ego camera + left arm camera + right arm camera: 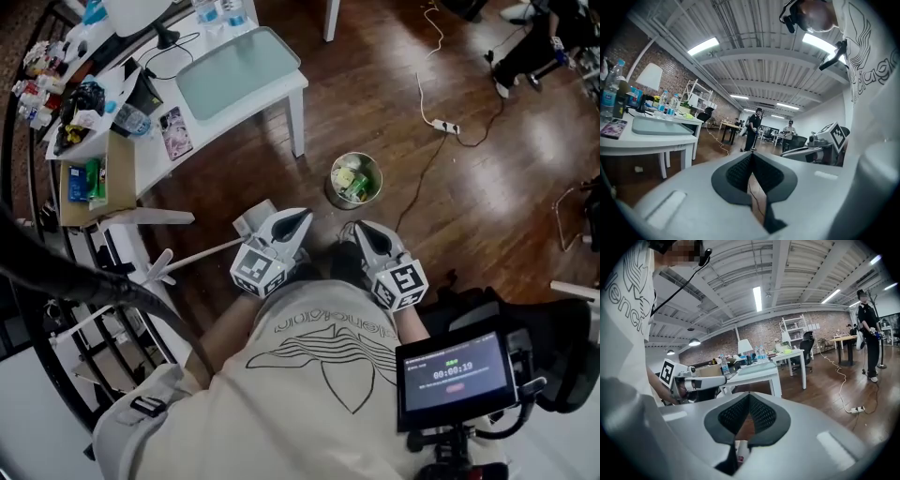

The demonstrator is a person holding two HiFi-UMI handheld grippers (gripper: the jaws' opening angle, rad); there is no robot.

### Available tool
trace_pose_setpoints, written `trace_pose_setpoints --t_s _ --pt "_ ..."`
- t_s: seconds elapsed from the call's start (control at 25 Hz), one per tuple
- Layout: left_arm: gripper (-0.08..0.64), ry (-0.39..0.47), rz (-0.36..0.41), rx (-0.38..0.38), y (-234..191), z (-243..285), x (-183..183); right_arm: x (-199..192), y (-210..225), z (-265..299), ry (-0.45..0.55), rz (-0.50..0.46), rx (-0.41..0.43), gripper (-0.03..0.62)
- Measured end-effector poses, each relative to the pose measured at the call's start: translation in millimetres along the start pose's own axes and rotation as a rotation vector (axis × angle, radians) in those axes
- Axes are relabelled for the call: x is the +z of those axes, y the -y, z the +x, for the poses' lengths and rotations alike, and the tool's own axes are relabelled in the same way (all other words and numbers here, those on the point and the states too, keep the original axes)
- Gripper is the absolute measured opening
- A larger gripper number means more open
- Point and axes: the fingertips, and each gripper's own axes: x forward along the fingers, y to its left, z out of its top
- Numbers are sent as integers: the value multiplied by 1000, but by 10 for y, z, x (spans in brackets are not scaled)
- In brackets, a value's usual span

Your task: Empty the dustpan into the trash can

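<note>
Close in front of your chest, you hold both tools side by side, pointing forward over the wooden floor (403,84). Your left gripper (302,217) has its jaws pressed together, the ribbed dark pads meeting along one line in the left gripper view (752,155), and nothing sits between them; only floor shows through the slit beneath. Your right gripper (354,228) is likewise fully closed and empty, its pads meeting at the tips in the right gripper view (749,397). The two tools are near each other but not touching. The trash can (379,187) stands on the floor just ahead of the jaw tips, beside the leg of the white table (217,122), and pale and green scraps (352,184) lie inside it. A white rod (202,255) with a splayed end runs out to the left of your left gripper; you cannot tell from these views whether it belongs to the dustpan.
</note>
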Motion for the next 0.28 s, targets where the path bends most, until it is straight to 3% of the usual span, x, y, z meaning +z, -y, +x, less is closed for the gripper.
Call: trace_pose_setpoints --t_s 0.28 --pt "20 -8 -7 38 -127 -170 30 73 -210 199 -11 -15 53 2"
